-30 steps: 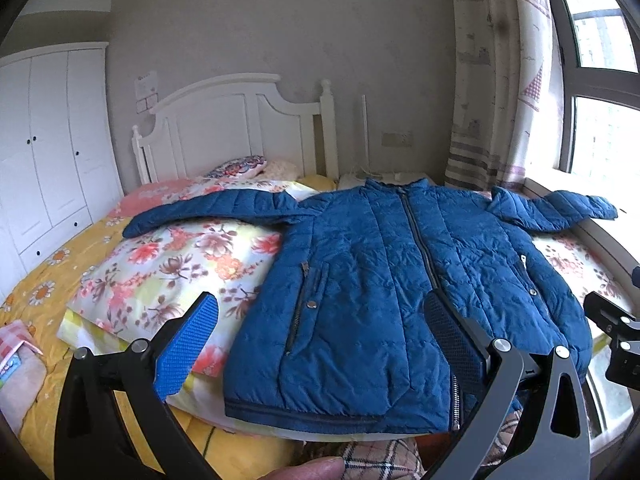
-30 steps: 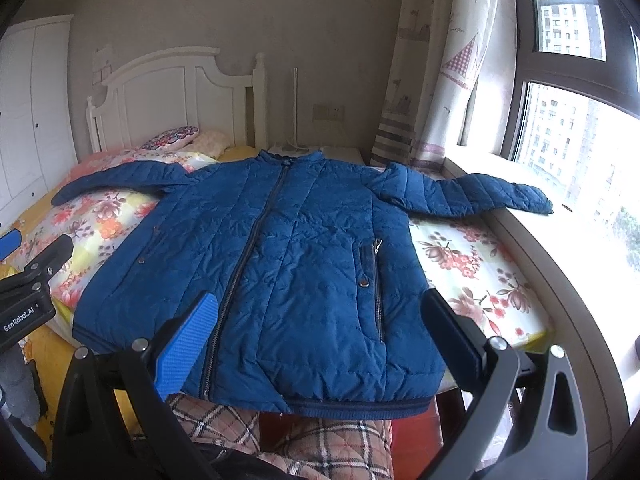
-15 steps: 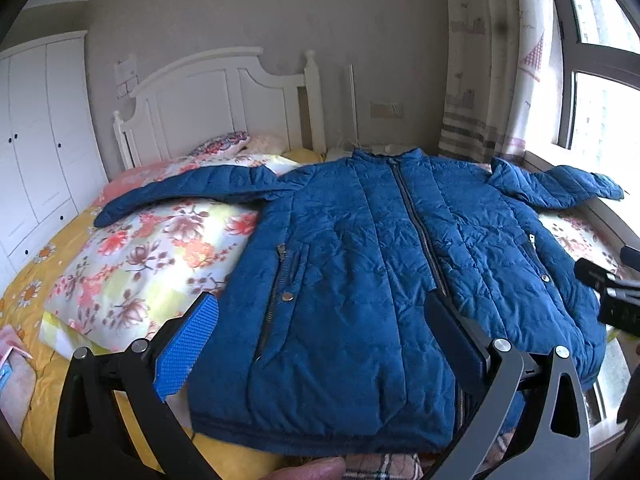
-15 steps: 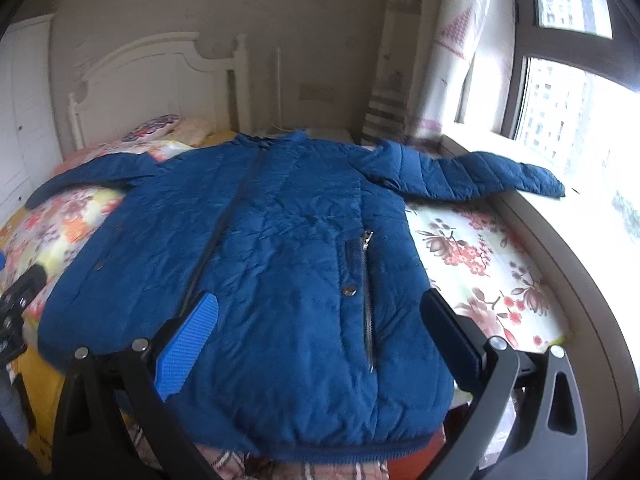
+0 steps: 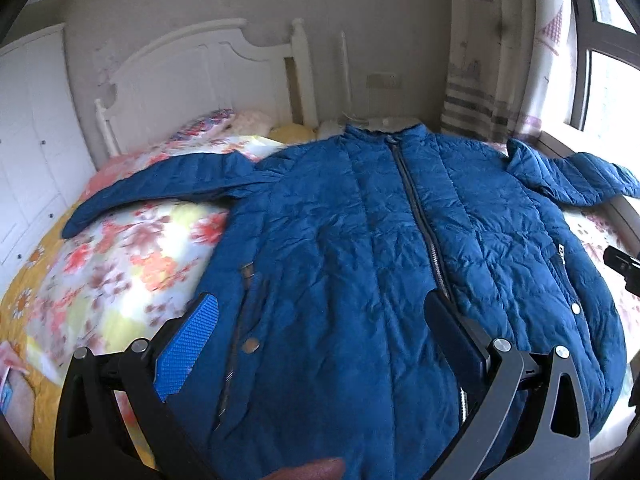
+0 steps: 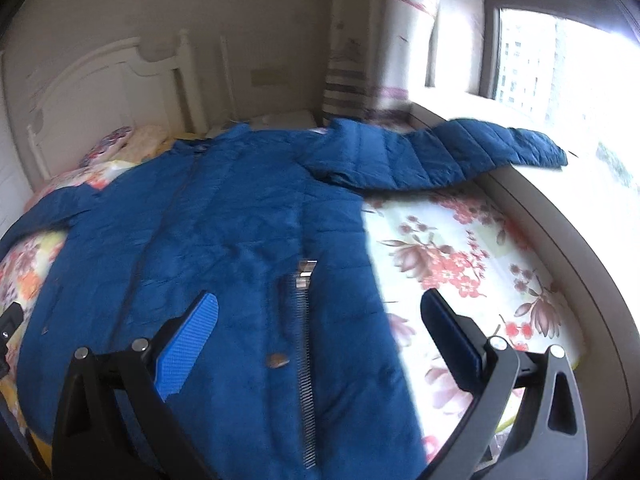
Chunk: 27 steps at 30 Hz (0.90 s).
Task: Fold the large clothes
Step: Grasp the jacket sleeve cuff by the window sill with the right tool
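A blue quilted jacket (image 5: 360,240) lies flat and zipped on the bed, front up, both sleeves spread out to the sides. It also shows in the right wrist view (image 6: 224,240), with its right sleeve (image 6: 440,152) reaching toward the window sill. My left gripper (image 5: 320,320) is open and empty, above the jacket's lower left half near the pocket. My right gripper (image 6: 318,320) is open and empty, above the jacket's lower right edge and pocket zipper (image 6: 304,344).
The bed has a floral cover (image 6: 460,264) and a white headboard (image 5: 200,76). Pillows (image 5: 208,128) lie at the head. A white wardrobe (image 5: 28,140) stands at left. A curtain (image 5: 492,60) and window sill (image 6: 580,216) are at right.
Both grippers have moved forward and lower over the jacket, which now fills more of each view. The right gripper has swung toward the jacket's right side. The jacket has not moved.
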Tool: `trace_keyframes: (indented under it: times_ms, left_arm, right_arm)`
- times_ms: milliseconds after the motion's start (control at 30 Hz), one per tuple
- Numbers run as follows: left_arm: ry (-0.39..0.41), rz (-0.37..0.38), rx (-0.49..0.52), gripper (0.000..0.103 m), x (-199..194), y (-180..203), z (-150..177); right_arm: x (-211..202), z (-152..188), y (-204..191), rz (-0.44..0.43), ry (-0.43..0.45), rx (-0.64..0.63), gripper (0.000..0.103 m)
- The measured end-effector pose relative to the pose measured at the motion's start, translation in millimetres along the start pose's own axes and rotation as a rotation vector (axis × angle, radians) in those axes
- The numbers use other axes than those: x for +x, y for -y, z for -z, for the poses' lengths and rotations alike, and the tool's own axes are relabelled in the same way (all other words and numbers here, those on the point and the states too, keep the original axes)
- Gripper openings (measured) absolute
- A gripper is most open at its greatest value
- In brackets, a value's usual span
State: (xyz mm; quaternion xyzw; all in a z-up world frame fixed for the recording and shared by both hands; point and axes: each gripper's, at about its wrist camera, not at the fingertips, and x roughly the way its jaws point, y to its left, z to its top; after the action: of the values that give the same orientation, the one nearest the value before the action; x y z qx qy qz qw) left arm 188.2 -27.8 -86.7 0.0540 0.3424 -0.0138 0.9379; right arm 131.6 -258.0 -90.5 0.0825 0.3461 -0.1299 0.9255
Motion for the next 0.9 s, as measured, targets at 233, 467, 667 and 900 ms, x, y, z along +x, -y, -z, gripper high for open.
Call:
trace_keyframes:
  times_ms: [233, 467, 667, 900]
  left_arm:
    - [-0.080, 0.093, 0.038, 0.099, 110.0, 15.5, -65.0]
    - [-0.265, 0.162, 0.025, 0.099, 211.9, 17.3, -66.0]
    - [-0.246, 0.156, 0.034, 0.099, 208.4, 17.1, -64.5]
    - [-0.248, 0.170, 0.026, 0.099, 214.8, 16.6, -69.1]
  right_arm:
    - [68.6, -28.4, 96.3, 0.066, -0.052, 0.218, 0.101]
    - [136.1, -58.4, 207.3, 0.088, -0.042, 0.511, 0.101]
    - [167.5, -88.0, 215.6, 0.004, 0.022, 0.551, 0.101]
    - [205.0, -127.9, 209.1, 0.095, 0.021, 0.607, 0.027]
